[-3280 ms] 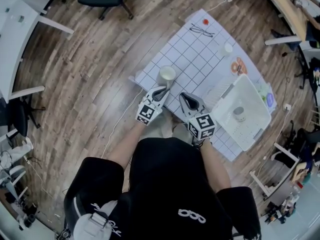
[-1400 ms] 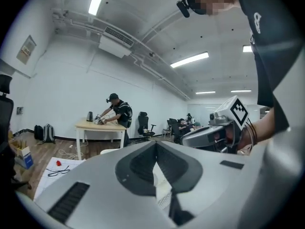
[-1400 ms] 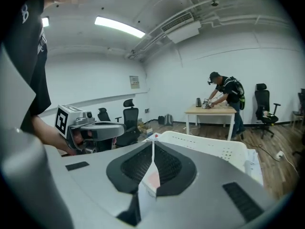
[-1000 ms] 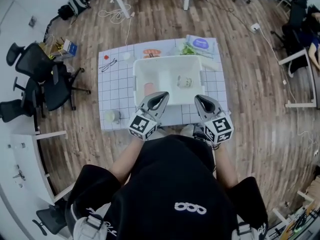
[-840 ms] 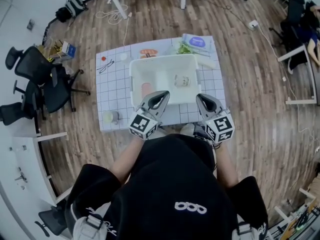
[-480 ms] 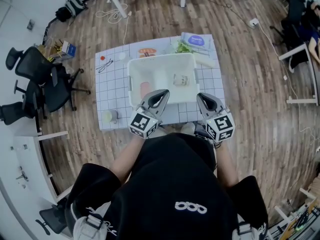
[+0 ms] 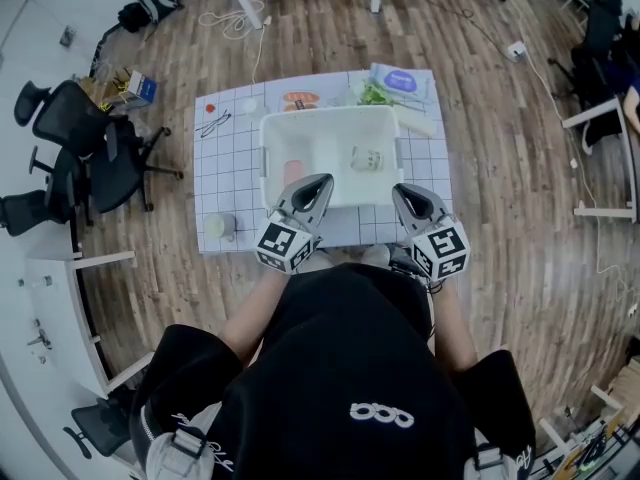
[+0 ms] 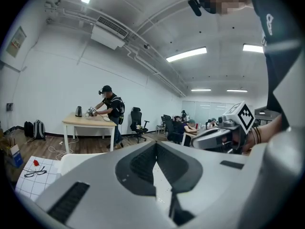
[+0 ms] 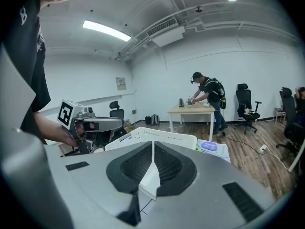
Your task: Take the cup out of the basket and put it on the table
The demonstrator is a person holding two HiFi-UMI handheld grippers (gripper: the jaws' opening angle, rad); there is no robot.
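Note:
A white basket [image 7: 330, 115] stands on the grid-patterned table [image 7: 232, 183]. Inside it sit a small pale cup [image 7: 367, 158] to the right and a pinkish thing [image 7: 293, 173] to the left. A cream cup [image 7: 218, 227] stands on the table, left of the basket. My left gripper [image 7: 322, 181] is shut and empty above the basket's near left rim. My right gripper [image 7: 402, 190] is shut and empty at the near right corner. In the left gripper view the jaws [image 8: 156, 144] meet with nothing between them; the right gripper view shows the same [image 9: 153, 144], with the basket [image 9: 162, 137] just ahead.
At the table's far edge lie glasses [image 7: 215, 123], an orange plate [image 7: 300, 98], a green thing [image 7: 372, 96] and a purple pack [image 7: 397, 80]. Office chairs [image 7: 90, 158] stand to the left on the wooden floor. A person works at a desk [image 8: 90, 120] across the room.
Three seconds ago the cream cup stood just ahead of my left gripper; I have since turned to face the basket. Over the last second the grippers have barely moved.

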